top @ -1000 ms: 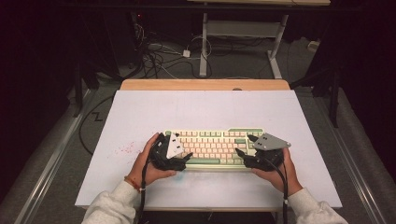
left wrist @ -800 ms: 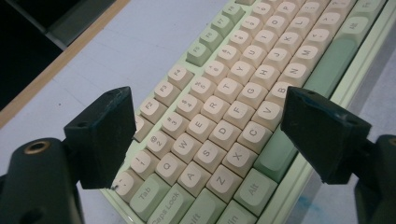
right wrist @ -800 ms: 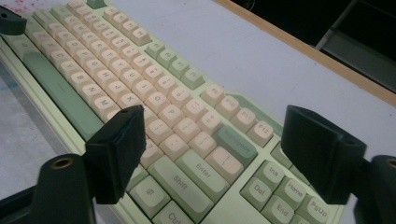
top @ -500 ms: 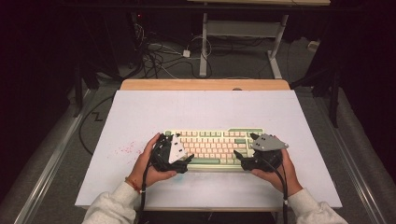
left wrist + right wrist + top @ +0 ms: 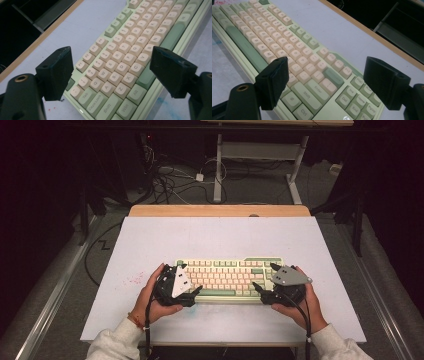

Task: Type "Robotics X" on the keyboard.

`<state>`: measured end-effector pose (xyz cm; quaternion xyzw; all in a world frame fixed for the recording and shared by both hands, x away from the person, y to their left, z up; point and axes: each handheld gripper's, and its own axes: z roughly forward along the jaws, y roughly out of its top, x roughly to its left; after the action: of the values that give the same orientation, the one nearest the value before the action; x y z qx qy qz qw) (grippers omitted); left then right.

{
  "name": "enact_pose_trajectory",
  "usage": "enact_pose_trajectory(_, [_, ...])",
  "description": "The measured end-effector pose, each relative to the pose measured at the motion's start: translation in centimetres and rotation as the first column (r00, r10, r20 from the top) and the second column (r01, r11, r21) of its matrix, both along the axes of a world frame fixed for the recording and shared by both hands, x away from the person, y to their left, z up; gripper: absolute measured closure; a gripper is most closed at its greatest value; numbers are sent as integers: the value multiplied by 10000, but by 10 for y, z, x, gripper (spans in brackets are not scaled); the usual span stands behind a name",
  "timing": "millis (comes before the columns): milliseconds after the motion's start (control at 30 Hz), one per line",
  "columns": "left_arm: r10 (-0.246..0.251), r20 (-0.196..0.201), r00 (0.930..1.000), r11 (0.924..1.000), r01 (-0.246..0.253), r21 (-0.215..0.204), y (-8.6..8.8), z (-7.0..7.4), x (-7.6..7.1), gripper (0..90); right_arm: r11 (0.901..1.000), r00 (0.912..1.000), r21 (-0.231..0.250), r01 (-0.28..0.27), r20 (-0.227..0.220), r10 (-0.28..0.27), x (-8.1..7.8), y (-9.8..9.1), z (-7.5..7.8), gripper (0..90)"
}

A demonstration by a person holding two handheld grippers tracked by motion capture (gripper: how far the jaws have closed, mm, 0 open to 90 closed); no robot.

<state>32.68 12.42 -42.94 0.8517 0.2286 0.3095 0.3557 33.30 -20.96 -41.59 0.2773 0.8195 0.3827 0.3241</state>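
Note:
A pale green keyboard (image 5: 227, 275) with cream and green keys lies on the white table top (image 5: 215, 237), near the front. My left gripper (image 5: 191, 278) is at the keyboard's left end, its jaws open on either side of the left-hand keys (image 5: 111, 52). My right gripper (image 5: 264, 276) is at the right end, also open, and its jaws have just been opening. Between the right jaws (image 5: 327, 61) lie the Enter and Shift keys of the keyboard (image 5: 294, 57), with the pads clear of it. The keyboard (image 5: 125, 62) lies flat on the table.
Faint red specks (image 5: 134, 280) mark the table left of the keyboard. A wooden strip (image 5: 220, 210) runs along the table's far edge. Beyond it are cables (image 5: 170, 180) and a desk frame (image 5: 260, 150) on the dark floor.
Both hands stay at the keyboard's ends, and the grippers have shifted only slightly. The keyboard has not moved.

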Motion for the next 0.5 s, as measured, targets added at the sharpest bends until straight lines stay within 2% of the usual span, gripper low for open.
enact_pose_trajectory(267, [59, 223, 9997, 9997, -65, 252, 7, 1, -5, 176, 9999, 9998, -82, 118, 158, -117, -3, -6, 2, 207])
enact_pose_trajectory(333, [60, 215, 9998, 9999, -64, 161, 10, 1, -5, 176, 9997, 9996, -142, 192, 224, -189, -4, -8, 2, 207])
enact_pose_trajectory(500, [52, 207, 9998, 9997, -57, 230, 13, 0, -6, 176, 9994, 9991, -194, 301, 306, -295, -6, -13, 3, 207])
